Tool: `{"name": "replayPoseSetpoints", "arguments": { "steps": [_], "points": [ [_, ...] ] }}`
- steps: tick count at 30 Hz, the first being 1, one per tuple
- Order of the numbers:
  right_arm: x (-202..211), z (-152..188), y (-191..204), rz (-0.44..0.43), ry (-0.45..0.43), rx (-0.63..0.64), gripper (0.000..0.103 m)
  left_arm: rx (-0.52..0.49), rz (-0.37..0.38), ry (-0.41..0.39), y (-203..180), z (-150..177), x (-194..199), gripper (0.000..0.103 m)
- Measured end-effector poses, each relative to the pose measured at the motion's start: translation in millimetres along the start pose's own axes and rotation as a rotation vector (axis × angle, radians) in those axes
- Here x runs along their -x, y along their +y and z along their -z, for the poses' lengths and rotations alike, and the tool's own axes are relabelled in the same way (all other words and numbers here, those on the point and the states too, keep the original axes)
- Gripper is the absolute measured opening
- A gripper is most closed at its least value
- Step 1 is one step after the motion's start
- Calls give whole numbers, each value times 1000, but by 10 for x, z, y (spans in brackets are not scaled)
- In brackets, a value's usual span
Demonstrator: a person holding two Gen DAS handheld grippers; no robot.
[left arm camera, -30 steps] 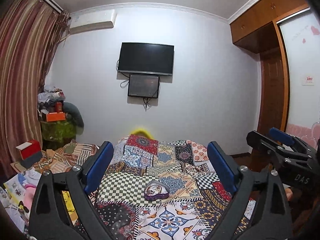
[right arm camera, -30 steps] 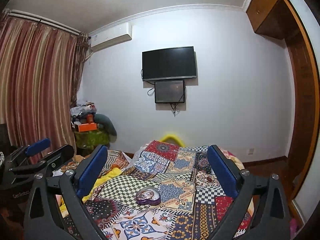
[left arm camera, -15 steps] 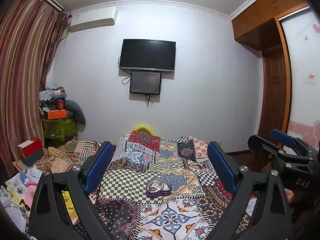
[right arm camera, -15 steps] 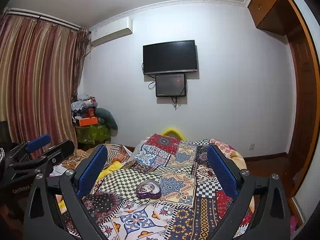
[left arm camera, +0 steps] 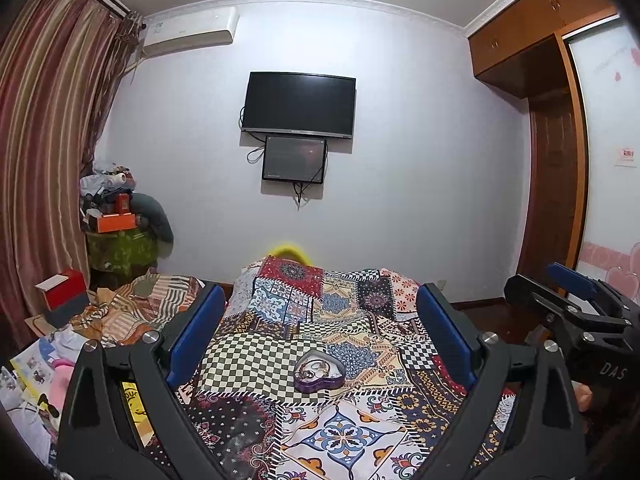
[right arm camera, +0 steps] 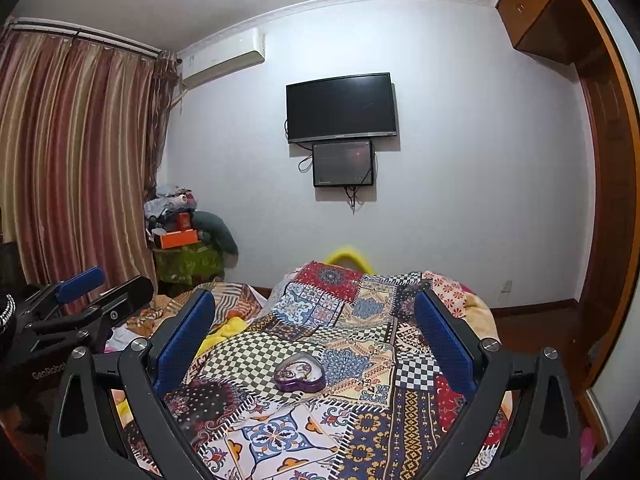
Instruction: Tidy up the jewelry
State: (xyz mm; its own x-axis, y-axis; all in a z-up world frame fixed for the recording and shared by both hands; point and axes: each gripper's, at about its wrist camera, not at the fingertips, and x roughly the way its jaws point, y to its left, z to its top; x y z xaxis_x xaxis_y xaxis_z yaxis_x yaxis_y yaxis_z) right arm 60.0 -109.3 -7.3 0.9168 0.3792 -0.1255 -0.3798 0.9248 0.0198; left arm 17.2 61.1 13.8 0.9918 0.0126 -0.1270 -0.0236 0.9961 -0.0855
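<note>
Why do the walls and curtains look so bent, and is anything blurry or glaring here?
Left wrist view: fisheye lens bows the curtain and wardrobe, with dark vignette corners; the heart box is sharp, and the TV is dark without glare. Right wrist view: same bending, strongest at the edges; room light is soft and even, and jewelry in the box is too small to make out.

A heart-shaped box [left arm camera: 319, 375] lies on the patchwork quilt [left arm camera: 344, 432] with jewelry [left arm camera: 314, 369] in it; the left gripper [left arm camera: 320, 332] and right gripper [right arm camera: 310, 332] hang side by side before it, apart from it; behind the bed, a television [left arm camera: 300, 104] hangs on the wall above a smaller screen [left arm camera: 294, 159]; a cluttered stand [left arm camera: 120, 248] sits left; a wardrobe [left arm camera: 560, 184] stands right.
</note>
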Motion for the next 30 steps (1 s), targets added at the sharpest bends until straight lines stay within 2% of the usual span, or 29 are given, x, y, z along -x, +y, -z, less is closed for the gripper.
{"name": "replayPoseSetpoints", "arguments": {
  "steps": [30],
  "points": [
    [2, -45, -19, 11, 0, -8, 99, -9, 48, 10, 36, 5, -26, 97]
  ]
}}
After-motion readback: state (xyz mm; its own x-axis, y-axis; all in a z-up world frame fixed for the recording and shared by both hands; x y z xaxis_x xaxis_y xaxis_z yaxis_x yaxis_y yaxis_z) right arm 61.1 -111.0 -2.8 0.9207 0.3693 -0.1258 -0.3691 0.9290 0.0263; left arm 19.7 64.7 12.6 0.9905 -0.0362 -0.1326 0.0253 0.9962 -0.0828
